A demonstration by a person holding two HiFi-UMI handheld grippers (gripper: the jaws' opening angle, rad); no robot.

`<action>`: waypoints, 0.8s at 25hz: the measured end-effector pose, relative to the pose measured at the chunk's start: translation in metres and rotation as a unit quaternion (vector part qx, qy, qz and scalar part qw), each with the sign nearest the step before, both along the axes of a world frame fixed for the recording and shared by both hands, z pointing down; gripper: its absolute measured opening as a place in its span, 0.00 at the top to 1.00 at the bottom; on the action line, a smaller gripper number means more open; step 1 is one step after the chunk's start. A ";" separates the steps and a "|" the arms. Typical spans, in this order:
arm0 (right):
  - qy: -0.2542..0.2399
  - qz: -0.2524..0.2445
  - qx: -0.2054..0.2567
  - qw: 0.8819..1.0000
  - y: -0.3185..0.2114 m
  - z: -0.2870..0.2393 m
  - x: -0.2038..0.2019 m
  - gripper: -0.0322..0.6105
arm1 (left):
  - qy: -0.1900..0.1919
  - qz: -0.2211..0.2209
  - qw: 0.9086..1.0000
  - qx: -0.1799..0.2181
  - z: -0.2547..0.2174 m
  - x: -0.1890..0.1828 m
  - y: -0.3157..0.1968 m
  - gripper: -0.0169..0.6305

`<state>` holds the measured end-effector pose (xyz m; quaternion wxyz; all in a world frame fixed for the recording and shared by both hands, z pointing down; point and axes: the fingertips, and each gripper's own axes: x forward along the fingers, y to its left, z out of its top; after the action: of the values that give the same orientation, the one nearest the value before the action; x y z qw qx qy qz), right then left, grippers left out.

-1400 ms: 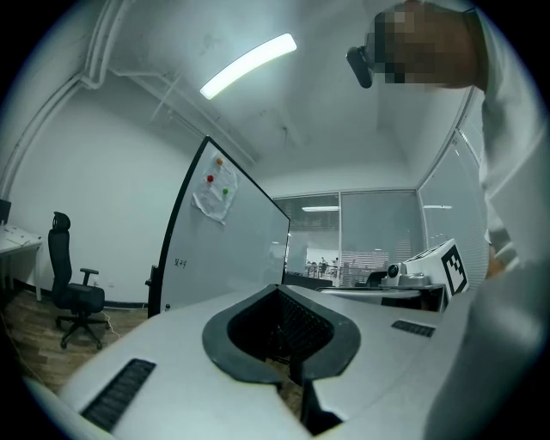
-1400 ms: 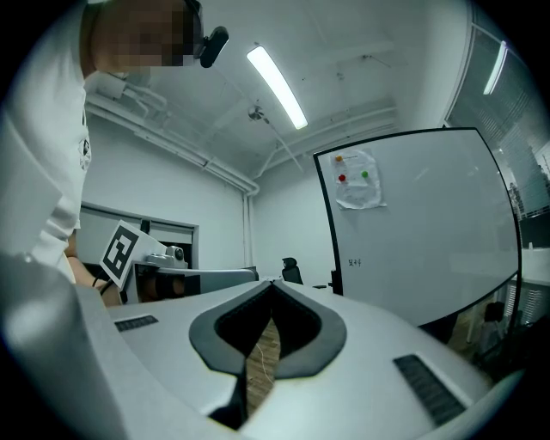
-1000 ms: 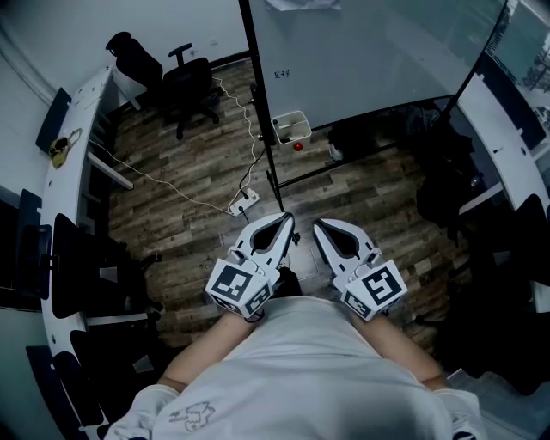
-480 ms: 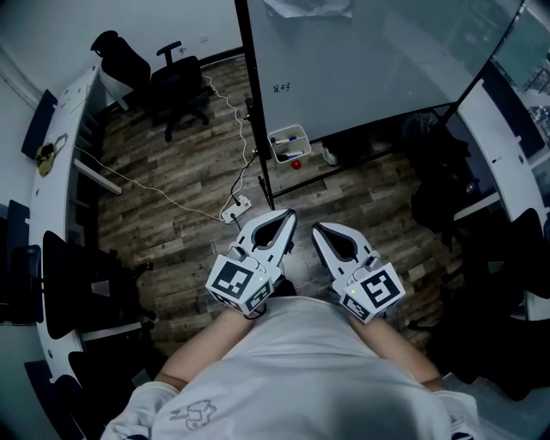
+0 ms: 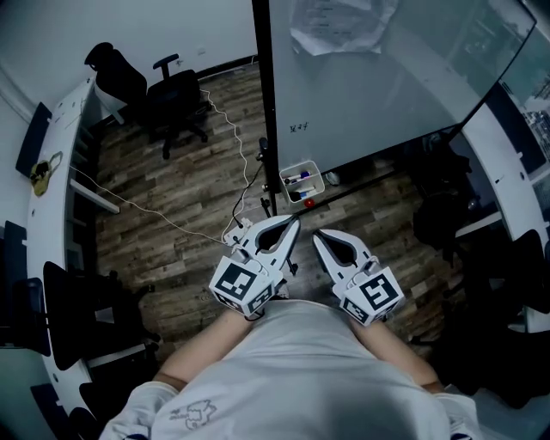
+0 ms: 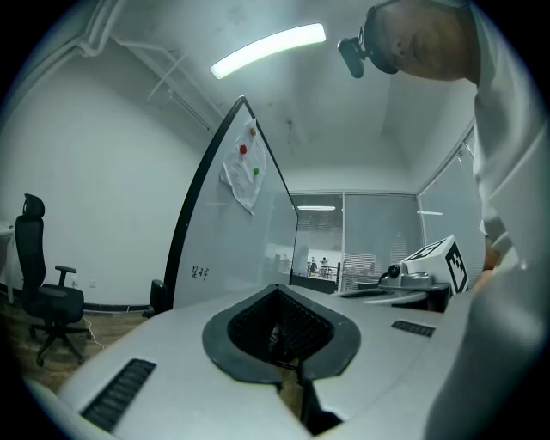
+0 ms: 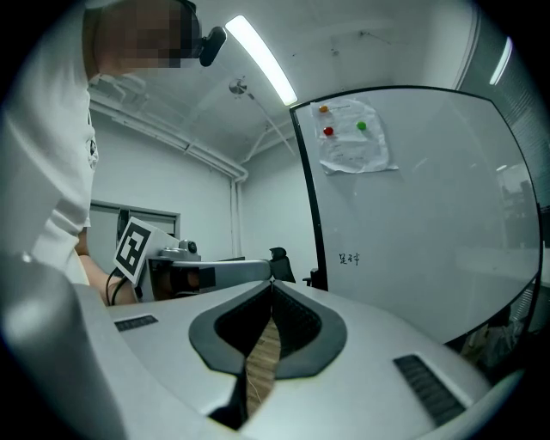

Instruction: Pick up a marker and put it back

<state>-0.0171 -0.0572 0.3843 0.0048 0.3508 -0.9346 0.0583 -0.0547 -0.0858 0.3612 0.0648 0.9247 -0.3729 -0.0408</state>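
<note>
Head view: the left gripper (image 5: 290, 225) and right gripper (image 5: 317, 237) are both pressed together, empty. Markers (image 5: 300, 178) lie in the small tray (image 5: 317, 186) below the whiteboard (image 5: 387, 86), just ahead. Arriving closed like this, a claw might knock the tray over.

Before us stands the whiteboard (image 5: 387, 77), a tray (image 5: 302, 195) holding markers (image 5: 299, 178) at its foot; two chairs (image 5: 176, 90) sit farther back to our left, beside the desk (image 5: 53, 206) curving along that side.

Wood-plank floor (image 5: 185, 202), glossy smooth whiteboard (image 5: 395, 103), paper sheet (image 5: 339, 26)
</note>
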 end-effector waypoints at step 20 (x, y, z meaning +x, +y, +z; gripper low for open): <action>0.022 0.002 -0.012 1.000 -0.106 0.009 -0.037 0.93 | -0.006 -0.004 1.000 0.001 0.003 -0.039 -0.092 0.97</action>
<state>-0.0540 -0.1636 0.3931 0.0291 0.3538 -0.9328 0.0619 -0.0934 -0.1782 0.3640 0.0616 0.9235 -0.3769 -0.0358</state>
